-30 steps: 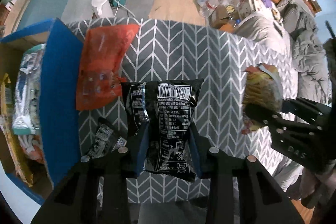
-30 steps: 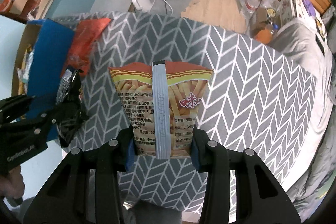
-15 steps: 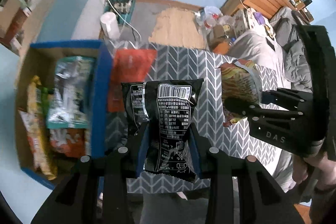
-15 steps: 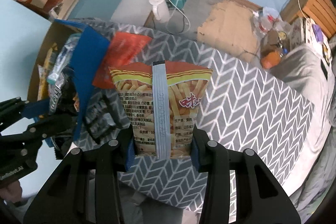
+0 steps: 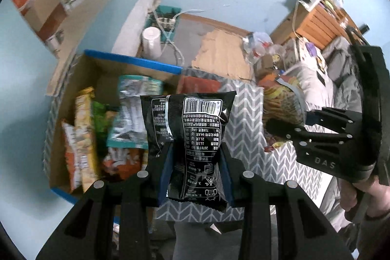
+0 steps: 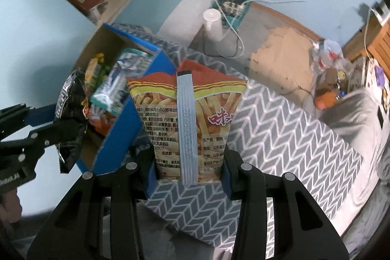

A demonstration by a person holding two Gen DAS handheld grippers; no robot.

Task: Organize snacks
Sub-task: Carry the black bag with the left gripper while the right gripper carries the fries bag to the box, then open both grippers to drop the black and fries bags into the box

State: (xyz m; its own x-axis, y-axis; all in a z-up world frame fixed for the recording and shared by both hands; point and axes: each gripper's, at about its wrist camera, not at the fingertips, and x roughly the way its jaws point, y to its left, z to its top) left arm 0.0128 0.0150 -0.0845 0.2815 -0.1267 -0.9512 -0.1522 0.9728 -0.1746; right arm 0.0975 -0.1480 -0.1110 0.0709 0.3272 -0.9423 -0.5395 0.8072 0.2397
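My left gripper [image 5: 195, 157] is shut on a black snack packet [image 5: 192, 135] with a white barcode, held in the air beside the open cardboard box [image 5: 136, 62] with blue edges. My right gripper [image 6: 187, 169] is shut on a yellow-and-red fries snack bag [image 6: 195, 113], lifted over the chevron-patterned table [image 6: 280, 128]. In the right wrist view the left gripper [image 6: 73, 128] and its black packet [image 6: 70, 101] hang at the left over the box [image 6: 136, 118]. The right gripper [image 5: 280, 123] with the fries bag [image 5: 282, 104] shows at the right of the left wrist view.
The box holds several snack bags [image 5: 82, 133]. A red packet [image 5: 197, 87] lies on the table by the box. Beyond the table are a white jug [image 6: 214, 23], flattened cardboard [image 6: 280, 50], a power strip and a grey bed [image 6: 353, 113]. A hand [image 5: 365, 196] holds the right gripper.
Both grippers have risen and shifted left toward the box, still gripping their snacks. The box interior has come into view; the table looks smaller and farther below.
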